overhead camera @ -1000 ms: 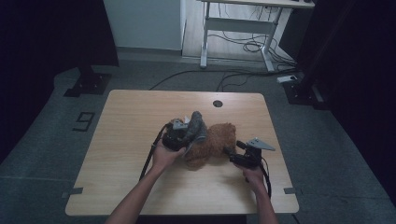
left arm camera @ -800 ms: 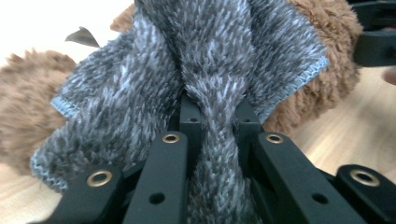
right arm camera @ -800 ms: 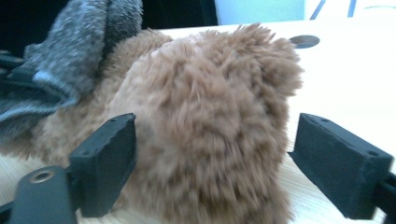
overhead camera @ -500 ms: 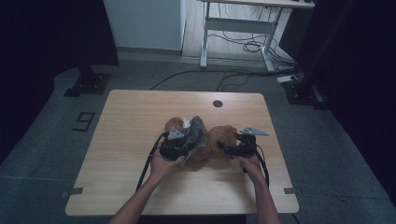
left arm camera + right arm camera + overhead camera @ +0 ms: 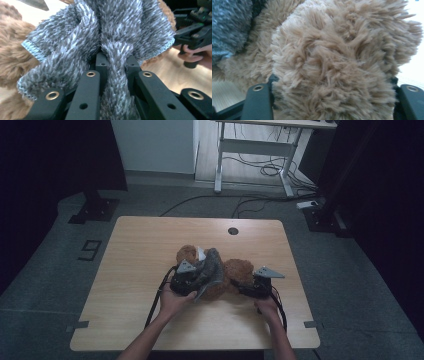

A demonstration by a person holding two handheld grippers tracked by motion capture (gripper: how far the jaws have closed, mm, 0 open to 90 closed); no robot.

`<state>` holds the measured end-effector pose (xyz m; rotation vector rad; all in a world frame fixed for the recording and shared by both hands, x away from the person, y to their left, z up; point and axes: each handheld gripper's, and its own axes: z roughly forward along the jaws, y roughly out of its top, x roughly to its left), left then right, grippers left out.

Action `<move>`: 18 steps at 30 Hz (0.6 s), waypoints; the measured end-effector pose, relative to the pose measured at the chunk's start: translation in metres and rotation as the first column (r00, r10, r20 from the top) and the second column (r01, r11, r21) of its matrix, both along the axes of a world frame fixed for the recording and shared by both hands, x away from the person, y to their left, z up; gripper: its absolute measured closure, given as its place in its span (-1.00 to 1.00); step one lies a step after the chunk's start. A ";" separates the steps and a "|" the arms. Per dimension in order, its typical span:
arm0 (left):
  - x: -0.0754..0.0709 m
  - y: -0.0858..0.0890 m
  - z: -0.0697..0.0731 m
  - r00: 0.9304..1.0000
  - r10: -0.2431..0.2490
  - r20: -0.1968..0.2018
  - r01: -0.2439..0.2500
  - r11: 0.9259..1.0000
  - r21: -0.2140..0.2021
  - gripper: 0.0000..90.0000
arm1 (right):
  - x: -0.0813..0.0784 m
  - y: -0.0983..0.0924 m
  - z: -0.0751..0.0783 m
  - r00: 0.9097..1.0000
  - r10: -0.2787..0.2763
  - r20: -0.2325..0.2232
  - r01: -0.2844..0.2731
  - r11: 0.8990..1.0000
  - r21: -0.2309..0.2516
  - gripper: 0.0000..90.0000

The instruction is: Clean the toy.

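Wooden worktop (image 5: 150, 250): your left gripper (image 5: 113, 62) pinches the soft grey cloth (image 5: 100, 37); your right gripper (image 5: 248, 288), just closing, straddles the light, squashy teddy bear (image 5: 332, 62).

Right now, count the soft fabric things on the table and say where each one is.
2. A grey fuzzy cloth is pinched in the left claw mid-table; a brown plush toy lies under and beside it, reaching toward the right claw. More could be hidden beneath.

The worktop (image 5: 140, 250) is a light wooden board with rounded corners and a round cable hole (image 5: 233, 231) near its far edge. A brown plush toy (image 5: 239, 271) lies on it, towards the near side, partly under a grey fuzzy cloth (image 5: 212, 266).
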<state>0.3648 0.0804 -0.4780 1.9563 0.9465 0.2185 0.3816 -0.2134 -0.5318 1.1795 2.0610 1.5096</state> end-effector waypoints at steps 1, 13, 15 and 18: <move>-0.001 0.000 0.001 1.000 -0.005 -0.008 0.005 1.000 -0.003 0.73 | -0.003 0.000 -0.002 1.000 0.001 0.016 -0.001 1.000 -0.004 -0.26; 0.019 -0.056 0.062 0.998 -0.020 0.057 0.019 1.000 0.022 0.71 | -0.017 0.004 -0.006 0.996 -0.031 0.086 0.035 0.998 -0.043 -0.17; 0.028 -0.077 0.062 0.999 -0.019 0.050 0.016 0.998 0.061 0.71 | -0.018 0.004 -0.006 0.995 -0.028 0.091 0.033 0.998 -0.050 -0.17; 0.040 -0.102 0.050 1.000 -0.011 0.025 0.007 0.990 0.141 0.71 | -0.019 0.004 -0.007 0.994 -0.027 0.104 0.033 0.998 -0.059 -0.17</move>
